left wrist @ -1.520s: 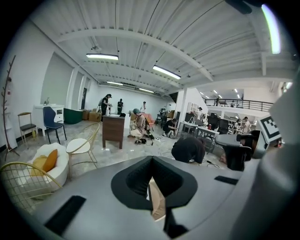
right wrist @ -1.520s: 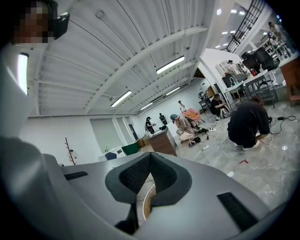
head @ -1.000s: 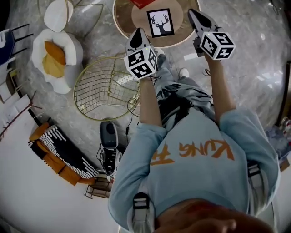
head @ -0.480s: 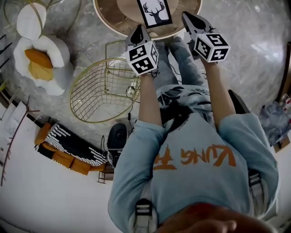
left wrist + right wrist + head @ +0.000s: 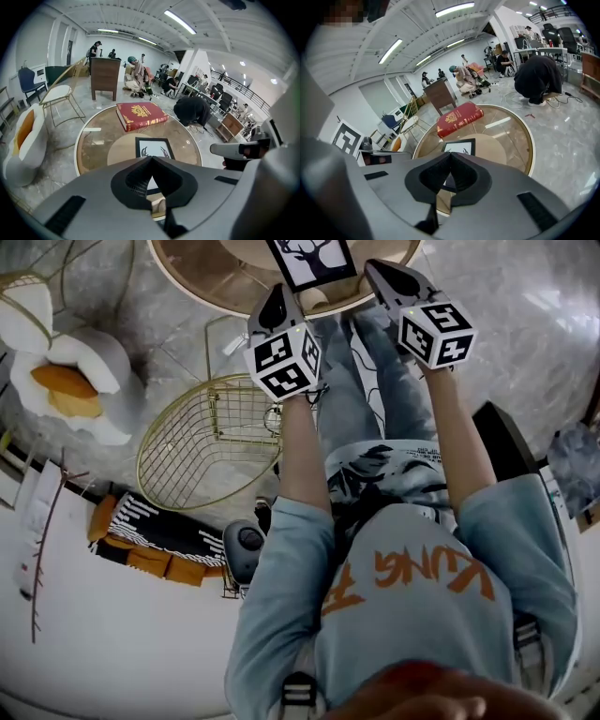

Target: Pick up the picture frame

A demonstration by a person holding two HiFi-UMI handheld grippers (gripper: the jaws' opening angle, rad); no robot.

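Observation:
The picture frame [image 5: 309, 259], black-edged with a white antler print, lies flat on the round glass table [image 5: 206, 287]. It also shows in the left gripper view [image 5: 153, 146] and the right gripper view [image 5: 460, 146]. My left gripper [image 5: 274, 304] hangs shut just short of the frame's near left corner, with nothing between its fingers. My right gripper [image 5: 380, 273] is shut too and hovers off the frame's right side. Neither touches the frame. In each gripper view the closed jaws [image 5: 151, 158] [image 5: 451, 153] cover the frame's near edge.
A red book [image 5: 140, 115] lies on the far part of the table. A gold wire chair [image 5: 206, 437] stands to my left, with a white armchair and orange cushion [image 5: 66, 381] beyond it. A wooden cabinet [image 5: 104, 77] and several people are further back.
Both grippers have come down toward the table and tipped further downward, still shut. In the head view the table and frame have slid up to the top edge.

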